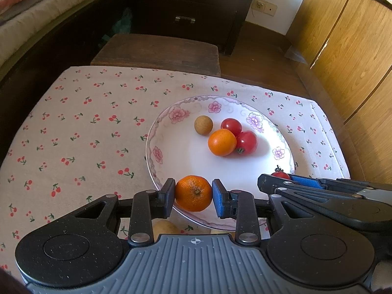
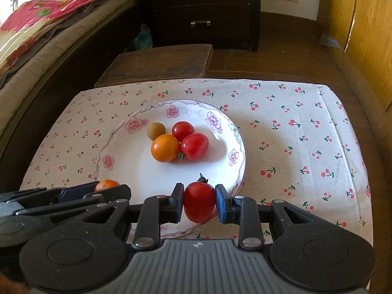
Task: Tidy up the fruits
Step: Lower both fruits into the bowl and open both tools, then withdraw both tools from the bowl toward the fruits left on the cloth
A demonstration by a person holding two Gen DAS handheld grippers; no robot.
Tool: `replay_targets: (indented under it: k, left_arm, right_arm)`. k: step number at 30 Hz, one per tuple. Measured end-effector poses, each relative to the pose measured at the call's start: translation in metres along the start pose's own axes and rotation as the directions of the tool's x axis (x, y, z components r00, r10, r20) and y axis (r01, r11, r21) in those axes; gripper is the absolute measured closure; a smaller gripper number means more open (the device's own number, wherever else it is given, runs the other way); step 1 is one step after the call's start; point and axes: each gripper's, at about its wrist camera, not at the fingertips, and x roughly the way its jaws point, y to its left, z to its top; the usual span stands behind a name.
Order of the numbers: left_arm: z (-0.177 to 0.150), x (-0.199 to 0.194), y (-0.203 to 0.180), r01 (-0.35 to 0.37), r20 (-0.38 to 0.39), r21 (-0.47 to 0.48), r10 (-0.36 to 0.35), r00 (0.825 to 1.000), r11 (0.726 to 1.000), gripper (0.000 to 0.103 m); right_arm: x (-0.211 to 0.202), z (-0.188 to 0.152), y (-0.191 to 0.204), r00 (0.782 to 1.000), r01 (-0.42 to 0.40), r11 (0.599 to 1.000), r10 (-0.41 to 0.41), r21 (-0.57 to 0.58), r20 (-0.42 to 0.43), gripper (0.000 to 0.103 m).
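On glossy plate (image 1: 156,132): round (dimpled) tangerine (image 1: 193,196)

Yellowish object (image 1: 164,227) mostly hidden behind left gripper (image 1: 193,197), type unclear, plate (image 2: 117,152) near rim covered by gripper bodies

Four fruits (image 2: 176,142) crowd the plate (image 2: 122,156) centre; its near half and surrounding cloth (image 2: 294,147) lie open.

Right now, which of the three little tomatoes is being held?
The tomato with the dark stem, clamped in the right tool over the plate's near rim. The other two tomatoes lie loose mid-plate beside an orange.
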Motion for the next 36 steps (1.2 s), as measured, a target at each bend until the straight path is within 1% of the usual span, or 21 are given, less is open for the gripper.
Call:
replay_targets:
  k: [21,36]
  left_arm:
    - [0.002,-0.010,0.001,0.011,0.025,-0.014,-0.011,1.000,1.000,0.054]
    - [0.002,-0.023,0.014,0.019,0.051,-0.047,-0.016,0.999,0.999,0.047]
  right_arm:
    - [-0.011,0.001,-0.005,0.999,0.002,1.000,-0.003,0.027,0.032,0.070]
    - [-0.025,-0.002,0.000,0.998,-0.026,0.999,0.025,0.029,0.052,0.066]
